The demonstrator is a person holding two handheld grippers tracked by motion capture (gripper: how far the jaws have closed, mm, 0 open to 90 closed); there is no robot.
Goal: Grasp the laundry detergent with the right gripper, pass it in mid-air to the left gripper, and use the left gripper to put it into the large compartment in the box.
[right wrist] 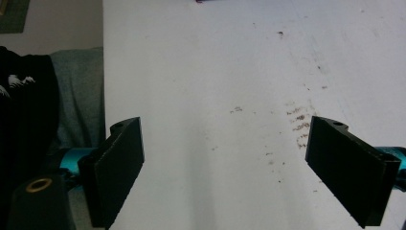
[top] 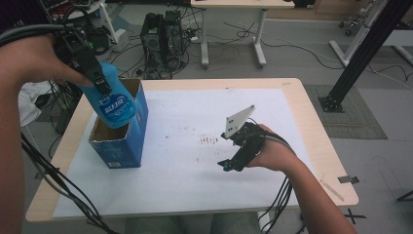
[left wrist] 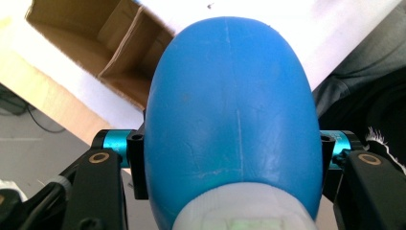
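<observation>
1. Blue plastic bottle [top: 111,100], with a white-and-blue label, hangs over the open top of the cardboard box [top: 127,141]; its rounded lower end seems to dip just inside the rim, though the high view leaves that unclear.
2. The left claw [top: 95,78] grasps the bottle near its upper part, one jaw pressed against each side; in the left gripper view the bottle's body [left wrist: 230,105] bulges between the two black jaws, with its white cap end nearest the camera.
3. The box stands upright at the left part of the tabletop [top: 292,97], blue outside and brown inside; the left gripper view shows a cardboard divider within it.
4. A white sheet [top: 195,165] covers most of the tabletop, with dark smudges near its middle.
5. The right claw [top: 229,165] rests low on that sheet, well apart from the box, released, its jaws wide with nothing between them.
</observation>
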